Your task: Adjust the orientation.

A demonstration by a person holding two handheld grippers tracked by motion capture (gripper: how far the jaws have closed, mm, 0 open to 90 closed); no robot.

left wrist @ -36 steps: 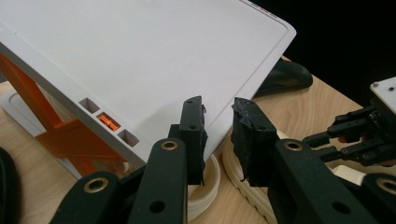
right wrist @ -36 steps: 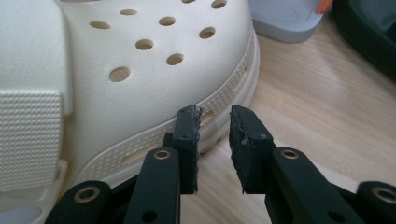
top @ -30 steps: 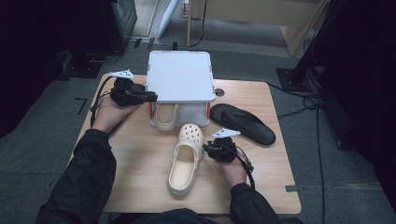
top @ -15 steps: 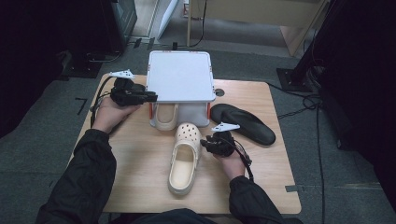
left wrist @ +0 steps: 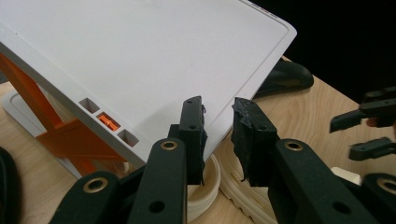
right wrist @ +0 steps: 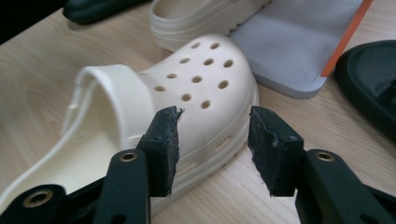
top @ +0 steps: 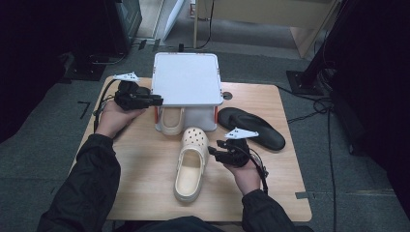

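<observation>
cream clog flat on table

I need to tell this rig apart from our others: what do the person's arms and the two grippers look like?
Both arms wear dark sleeves down to the wrists. The left gripper and right gripper are black, each topped by a grey three-cornered plate and trailing a black cable. Their fingers are black links with brass-coloured rivets and rough black pads.
</observation>
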